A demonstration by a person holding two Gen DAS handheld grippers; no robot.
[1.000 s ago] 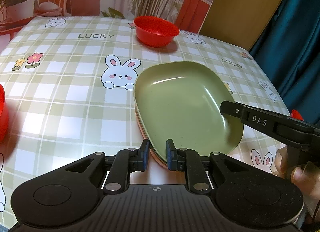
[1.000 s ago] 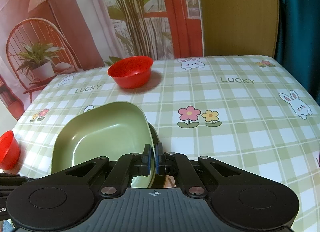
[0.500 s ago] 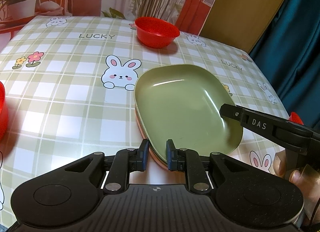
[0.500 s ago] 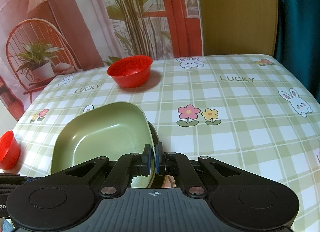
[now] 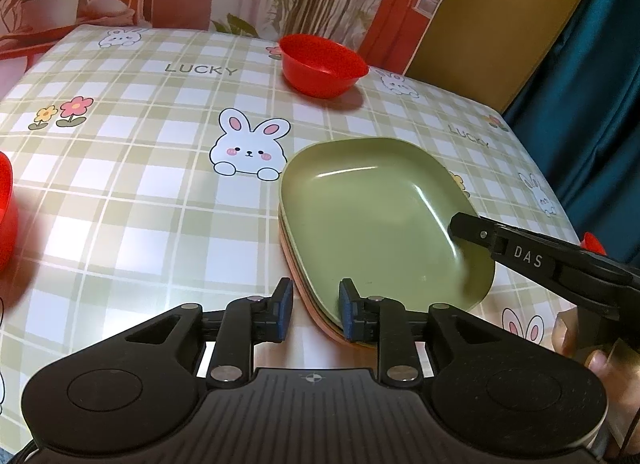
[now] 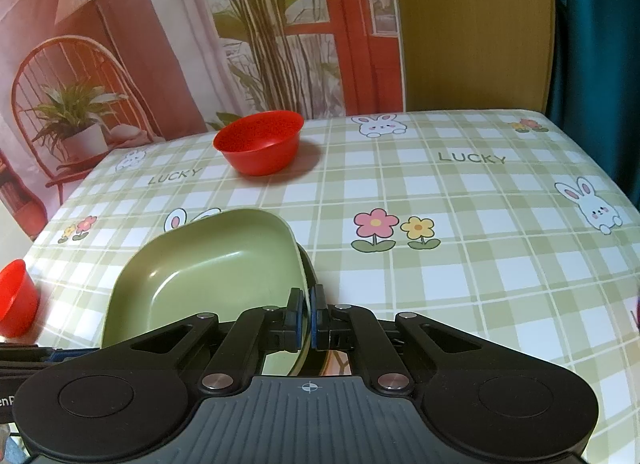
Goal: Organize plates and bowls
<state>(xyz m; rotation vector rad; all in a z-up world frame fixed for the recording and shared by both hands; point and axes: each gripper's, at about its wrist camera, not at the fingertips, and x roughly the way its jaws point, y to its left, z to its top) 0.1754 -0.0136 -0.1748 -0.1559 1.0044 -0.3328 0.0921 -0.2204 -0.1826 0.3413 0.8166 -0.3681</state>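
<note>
Green plate (image 5: 376, 220) glossy, rounded-square, atop pink plate (image 5: 316, 310), maybe more beneath.

**Green Plate Held at Its Edge**

The right gripper (image 6: 307, 318) was pinching the rim of a green plate (image 6: 208, 276). Its two black fingers with blue pads were squeezed tight on the thin edge. The plate sat on a table (image 6: 460, 276) with a green and white checked cloth. The cloth had bunnies, flowers and the word LUCKY on it. A red bowl (image 6: 259, 142) stood far back on the table, well apart from the plate. Part of another red bowl (image 6: 14, 298) showed at the left edge. Behind the table hung a picture wall with plants and a chair.
</note>
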